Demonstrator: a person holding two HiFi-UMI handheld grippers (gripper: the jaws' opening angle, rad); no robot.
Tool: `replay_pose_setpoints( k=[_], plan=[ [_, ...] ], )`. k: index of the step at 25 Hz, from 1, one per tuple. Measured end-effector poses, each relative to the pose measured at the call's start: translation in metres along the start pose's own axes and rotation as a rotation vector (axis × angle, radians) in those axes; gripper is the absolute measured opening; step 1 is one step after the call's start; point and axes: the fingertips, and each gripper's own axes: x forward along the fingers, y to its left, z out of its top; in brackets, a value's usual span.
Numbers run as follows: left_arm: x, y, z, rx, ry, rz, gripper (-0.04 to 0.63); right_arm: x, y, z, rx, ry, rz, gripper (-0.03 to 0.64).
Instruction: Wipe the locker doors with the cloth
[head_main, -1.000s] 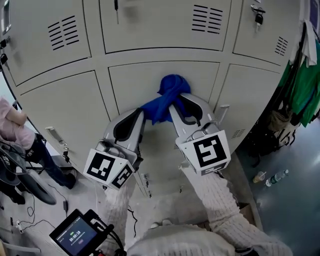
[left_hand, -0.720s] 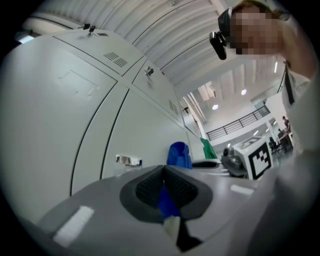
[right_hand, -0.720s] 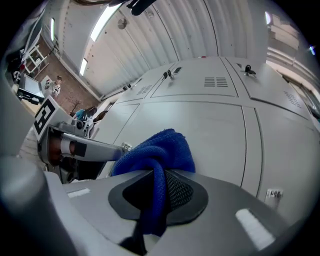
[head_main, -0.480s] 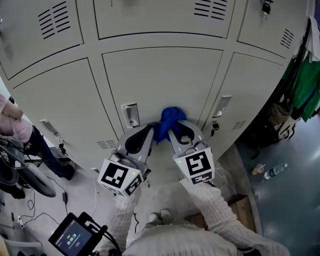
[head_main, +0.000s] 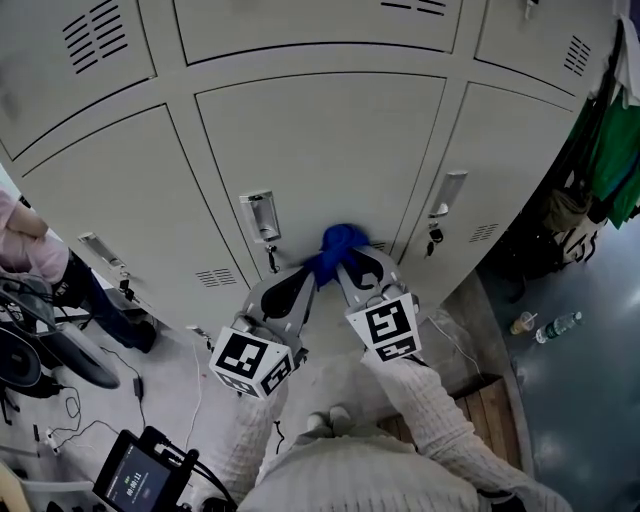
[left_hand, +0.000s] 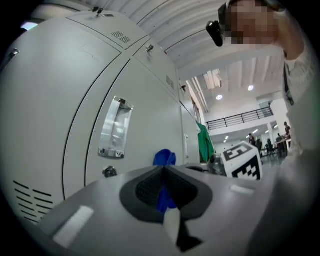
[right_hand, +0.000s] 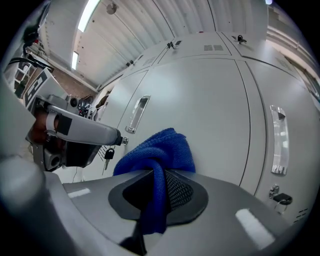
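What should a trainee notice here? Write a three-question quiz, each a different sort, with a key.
1. True or false: the blue cloth is clamped in both the left claw and the right claw.
2. The cloth is held against: A) the middle locker door; B) the floor; C) a green garment.
3. Fill in: in the head view, that door's recessed handle sits to the cloth's ____.

Key: 1 true; 2 A; 3 left.
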Motion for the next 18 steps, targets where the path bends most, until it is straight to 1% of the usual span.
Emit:
replay_pose_setpoints(
  k=[6,9,11,13,18],
  plan=[
    [0.0,-0.009,-0.014,0.001,0.042,-0.025,0.006,0.004,0.012,-0.029,-0.009,0.068,0.016,0.055],
    [0.002,-0.014,-0.018,0.001,0.056,-0.043,0.006,0.001,0.011,-0.023,-0.017,0.067,0.017,0.055],
    [0.004,-0.016,-0.011,0.018,0.042,-0.049,0.006,-0.008,0.005,-0.003,0.009,0.02,0.015,0.055],
    [0.008,-0.019,0.005,0.044,0.007,-0.062,0.006,-0.019,-0.008,0.028,0.03,-0.06,0.002,0.055],
    [0.025,-0.032,0.05,0.115,-0.086,-0.112,0.006,-0.043,-0.056,0.104,-0.026,-0.239,-0.083,0.055]
  ],
)
